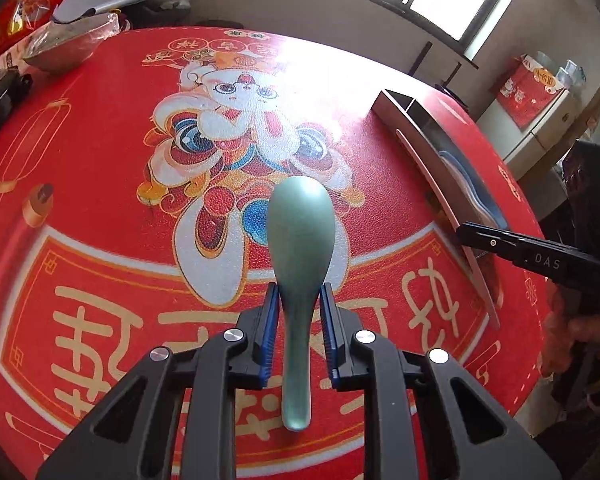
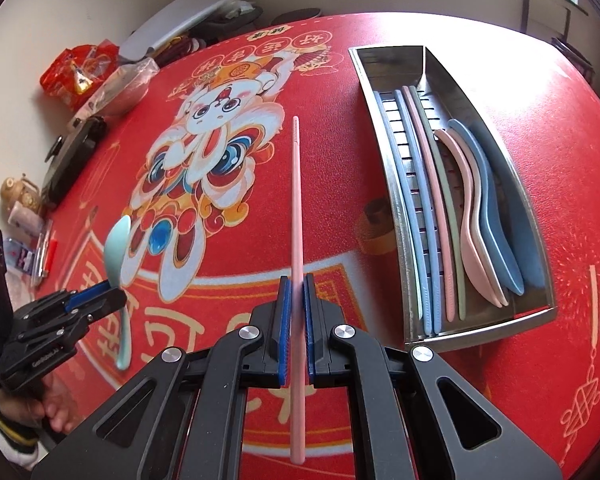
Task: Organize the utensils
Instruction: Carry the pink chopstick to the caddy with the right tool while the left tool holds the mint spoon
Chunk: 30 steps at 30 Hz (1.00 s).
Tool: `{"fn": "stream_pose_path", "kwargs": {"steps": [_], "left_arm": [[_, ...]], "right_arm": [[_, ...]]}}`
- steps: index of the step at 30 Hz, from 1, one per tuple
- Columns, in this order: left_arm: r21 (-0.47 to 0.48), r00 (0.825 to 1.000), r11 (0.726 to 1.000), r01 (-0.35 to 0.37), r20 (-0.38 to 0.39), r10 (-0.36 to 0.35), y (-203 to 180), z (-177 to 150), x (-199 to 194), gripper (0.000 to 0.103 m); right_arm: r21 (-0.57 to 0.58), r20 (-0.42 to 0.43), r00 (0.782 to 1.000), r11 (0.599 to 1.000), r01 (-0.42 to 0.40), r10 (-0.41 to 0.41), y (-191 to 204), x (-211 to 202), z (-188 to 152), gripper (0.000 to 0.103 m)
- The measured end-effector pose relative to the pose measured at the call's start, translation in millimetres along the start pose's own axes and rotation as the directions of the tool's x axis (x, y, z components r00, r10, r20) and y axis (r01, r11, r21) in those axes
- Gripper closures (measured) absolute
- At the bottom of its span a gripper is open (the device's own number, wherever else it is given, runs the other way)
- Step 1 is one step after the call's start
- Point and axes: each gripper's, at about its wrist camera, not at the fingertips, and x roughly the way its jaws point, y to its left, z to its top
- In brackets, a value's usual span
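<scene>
A green spoon point(image 1: 300, 232) stands bowl-forward between the blue pads of my left gripper point(image 1: 299, 300), which is shut on its neck and holds it off the red tablecloth. From the right wrist view the same spoon point(image 2: 118, 248) hangs in that gripper point(image 2: 114, 292) at the left. My right gripper point(image 2: 297, 292) is shut on a long pink chopstick point(image 2: 296, 200) that points away over the cloth. A steel tray point(image 2: 480, 326) lies to the right, with several blue, pink and green chopsticks point(image 2: 424, 216) on its left side and pink and blue spoons point(image 2: 484, 216) on its right side.
The tray point(image 1: 404, 116) sits at the right table edge, with the right gripper point(image 1: 466, 232) and pink chopstick point(image 1: 420, 168) in front of it. Red bags point(image 2: 76, 72), a wrapped metal bowl point(image 2: 120, 88) and a black case point(image 2: 72, 156) crowd the far left.
</scene>
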Motion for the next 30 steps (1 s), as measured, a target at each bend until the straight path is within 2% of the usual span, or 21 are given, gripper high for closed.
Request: {"fn": "stream_pose_path", "kwargs": {"steps": [13,24,30], "left_arm": [[0.028,0.998,0.998,0.049,0.04,-0.05,-26.7,14.7,-8.0,0.084],[0.054,0.996,0.998,0.007,-0.092,-0.002,-28.4,11.8,48.8,0.084],[0.018,0.992,0.998,0.065,-0.107,-0.062,-18.6,17.0,43.3,0.083]], "right_arm": [[0.005,0.047,0.999,1.0,-0.005,0.005,-13.7,-25.4,9.8,0.097],[0.005,0.04,0.999,1.0,-0.002,0.002,-20.9,-30.2,4.9,0.097],[0.0,0.041,0.999,1.0,-0.009,0.009,-19.3,-33.3,2.7,0.097]]}}
